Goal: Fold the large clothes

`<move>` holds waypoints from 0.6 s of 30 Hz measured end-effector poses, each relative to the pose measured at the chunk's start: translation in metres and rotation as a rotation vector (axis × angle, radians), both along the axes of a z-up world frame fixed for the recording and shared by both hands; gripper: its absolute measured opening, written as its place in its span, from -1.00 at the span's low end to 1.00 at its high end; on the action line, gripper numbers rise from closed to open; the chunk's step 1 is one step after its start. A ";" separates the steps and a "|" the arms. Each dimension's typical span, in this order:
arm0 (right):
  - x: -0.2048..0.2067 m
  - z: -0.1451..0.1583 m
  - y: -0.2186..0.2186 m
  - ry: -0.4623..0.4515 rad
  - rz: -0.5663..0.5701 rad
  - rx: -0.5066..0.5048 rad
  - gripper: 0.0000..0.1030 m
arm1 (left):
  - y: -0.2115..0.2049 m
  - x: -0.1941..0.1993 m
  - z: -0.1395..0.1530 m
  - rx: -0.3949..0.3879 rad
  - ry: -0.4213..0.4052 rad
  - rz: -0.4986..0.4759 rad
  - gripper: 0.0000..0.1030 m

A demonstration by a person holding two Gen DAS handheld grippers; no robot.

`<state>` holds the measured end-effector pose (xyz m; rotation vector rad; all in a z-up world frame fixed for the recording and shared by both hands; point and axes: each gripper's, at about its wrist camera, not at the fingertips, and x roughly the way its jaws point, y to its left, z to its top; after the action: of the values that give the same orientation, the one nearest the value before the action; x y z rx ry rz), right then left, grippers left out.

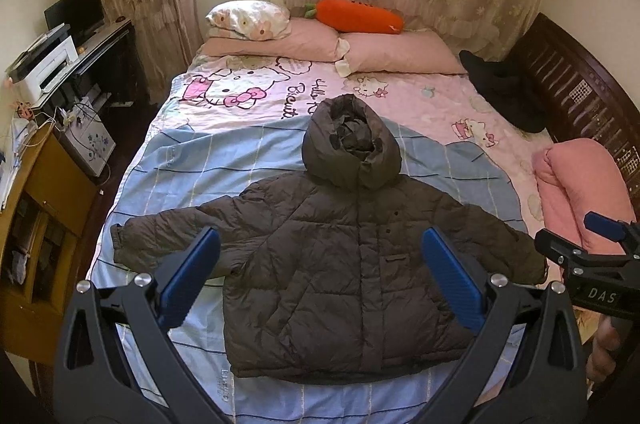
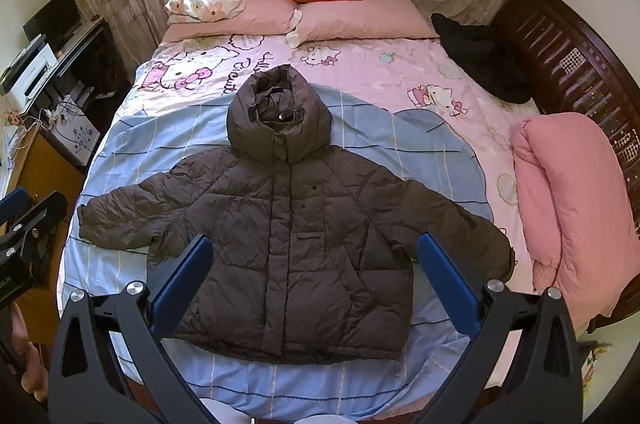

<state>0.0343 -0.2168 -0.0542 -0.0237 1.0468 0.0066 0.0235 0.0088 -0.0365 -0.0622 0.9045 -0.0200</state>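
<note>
A dark brown hooded puffer jacket (image 1: 344, 264) (image 2: 288, 236) lies flat, front up, on the bed (image 1: 192, 160) with both sleeves spread out and the hood pointing toward the pillows. My left gripper (image 1: 320, 248) hovers open above the jacket's lower half, blue pads wide apart and nothing between them. My right gripper (image 2: 316, 252) is likewise open above the jacket, holding nothing. From the left wrist view, the right gripper (image 1: 592, 244) shows at the far right, near the jacket's right cuff. At the left edge of the right wrist view is the left gripper (image 2: 24, 224).
Pink pillows (image 1: 400, 56), a floral pillow (image 1: 248, 18) and an orange carrot plush (image 1: 356, 16) lie at the head. A black garment (image 2: 480, 56) and a rolled pink quilt (image 2: 572, 204) sit by the dark wooden bed frame (image 2: 580, 64). A desk with a printer (image 1: 44, 68) stands left.
</note>
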 end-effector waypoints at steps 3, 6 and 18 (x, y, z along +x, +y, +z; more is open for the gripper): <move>0.005 -0.006 0.003 0.025 -0.003 -0.011 0.97 | 0.001 0.004 -0.005 0.021 0.015 0.005 0.96; 0.011 -0.016 0.002 0.062 0.009 0.015 0.97 | 0.003 0.010 -0.012 0.028 0.034 -0.002 0.96; 0.225 -0.142 -0.055 0.309 -0.102 0.031 0.97 | 0.029 0.215 -0.104 0.034 0.211 -0.006 0.96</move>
<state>0.2588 -0.2718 -0.1966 0.0608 1.3554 -0.0683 0.2388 0.0373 -0.1410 -0.0296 1.1155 -0.0039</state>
